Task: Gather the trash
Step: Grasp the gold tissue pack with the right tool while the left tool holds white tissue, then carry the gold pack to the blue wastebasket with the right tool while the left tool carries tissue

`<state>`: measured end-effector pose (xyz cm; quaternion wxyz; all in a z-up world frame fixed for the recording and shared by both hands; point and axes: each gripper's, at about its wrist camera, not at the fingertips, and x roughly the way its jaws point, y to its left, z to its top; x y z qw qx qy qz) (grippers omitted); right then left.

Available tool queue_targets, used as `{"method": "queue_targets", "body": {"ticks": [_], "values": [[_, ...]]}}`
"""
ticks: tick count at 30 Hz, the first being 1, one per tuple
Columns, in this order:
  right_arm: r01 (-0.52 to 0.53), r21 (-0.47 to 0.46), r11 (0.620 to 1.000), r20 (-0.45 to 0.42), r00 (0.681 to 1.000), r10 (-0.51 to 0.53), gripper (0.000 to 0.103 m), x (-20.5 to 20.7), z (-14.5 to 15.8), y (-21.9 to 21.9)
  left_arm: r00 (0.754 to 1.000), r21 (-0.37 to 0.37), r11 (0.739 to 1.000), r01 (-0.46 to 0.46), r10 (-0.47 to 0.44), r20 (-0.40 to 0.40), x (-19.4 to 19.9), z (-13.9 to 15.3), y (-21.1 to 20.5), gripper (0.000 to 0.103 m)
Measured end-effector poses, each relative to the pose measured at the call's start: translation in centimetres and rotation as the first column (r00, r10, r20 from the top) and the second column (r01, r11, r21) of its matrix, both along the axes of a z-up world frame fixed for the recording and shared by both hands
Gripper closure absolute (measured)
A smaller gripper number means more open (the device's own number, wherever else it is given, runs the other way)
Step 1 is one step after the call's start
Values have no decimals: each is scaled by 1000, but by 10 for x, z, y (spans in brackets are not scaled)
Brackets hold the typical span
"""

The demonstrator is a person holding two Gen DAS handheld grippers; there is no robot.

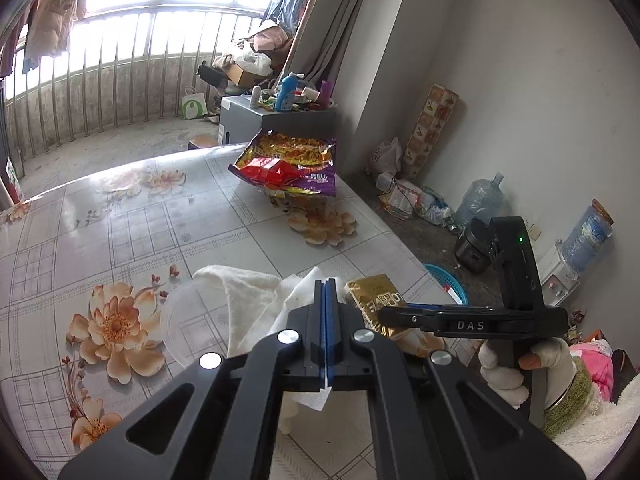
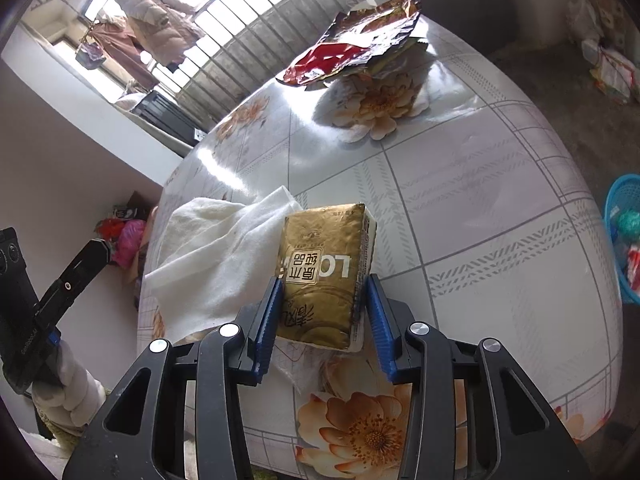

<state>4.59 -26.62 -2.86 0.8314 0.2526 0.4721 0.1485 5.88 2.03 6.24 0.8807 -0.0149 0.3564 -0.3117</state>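
My left gripper (image 1: 326, 284) is shut on a white tissue (image 1: 296, 300) that lies crumpled on the flowered table (image 1: 160, 216). A gold tissue pack (image 2: 324, 272) lies beside the tissue; it also shows in the left wrist view (image 1: 376, 304). My right gripper (image 2: 322, 284) is open, its blue pads on either side of the pack's near end, with a gap on the right side. A crumpled foil snack wrapper (image 1: 292, 164) lies at the table's far side, also in the right wrist view (image 2: 360, 40).
A blue basket (image 2: 624, 236) with rubbish stands on the floor right of the table, also in the left wrist view (image 1: 448, 284). Water jugs (image 1: 480, 200), bags and a black cooker (image 1: 474, 246) line the wall. A clear plastic lid (image 1: 184, 320) lies left of the tissue.
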Motion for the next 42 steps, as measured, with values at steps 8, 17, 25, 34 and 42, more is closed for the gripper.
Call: {"method": "queue_targets", "body": {"ticks": [8,17,25,34,42], "values": [[58,86,995,30,998,-60,64,-19,7,-29,1000,39,999,-15,15,-19,1,8,-7,102],[-7,164,986,0,1000,7,64,-17,-8,-17,996,222,973,-61,74,-52,-5,-37,-13,70],[-34,133,991,-36,999,39,64,-7,-19,0,998,218,976,-31,43,-52,2,-41,-16,70],[-35,139,990,-41,998,41,64,-6,-21,0,997,259,964,-56,69,-42,17,-51,-20,99],[9,211,978,18,1000,-13,64,-16,-7,-25,997,181,982,-53,42,64,9,-4,-22,102]]}}
